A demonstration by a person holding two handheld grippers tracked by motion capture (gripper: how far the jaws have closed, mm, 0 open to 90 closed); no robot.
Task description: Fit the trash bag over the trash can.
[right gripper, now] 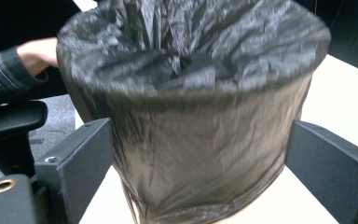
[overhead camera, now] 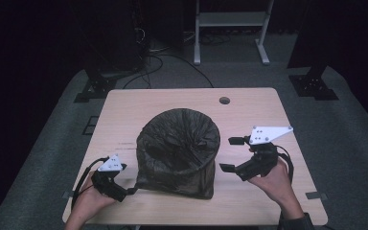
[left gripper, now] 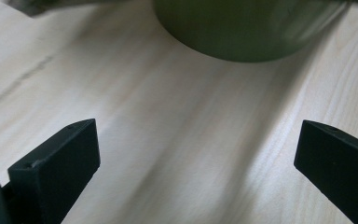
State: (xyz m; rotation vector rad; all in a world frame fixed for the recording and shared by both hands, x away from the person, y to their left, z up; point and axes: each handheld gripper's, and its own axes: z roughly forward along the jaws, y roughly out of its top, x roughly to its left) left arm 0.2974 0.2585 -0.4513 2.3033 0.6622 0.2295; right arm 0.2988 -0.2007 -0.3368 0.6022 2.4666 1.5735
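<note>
A round bin lined with a crinkled dark plastic bag stands in the middle of the wooden table. My left gripper lies low at the bin's near-left foot, jaws wide apart over bare wood, with the bin's green base just ahead. My right gripper hovers to the right of the bin, about level with its rim. Its jaws are open and frame the bagged bin without touching it. Nothing is held by either gripper.
A round cable hole sits near the table's far edge. Behind the table stand a white frame and black stand bases on grey carpet. The other hand and a chair armrest appear beyond the bin.
</note>
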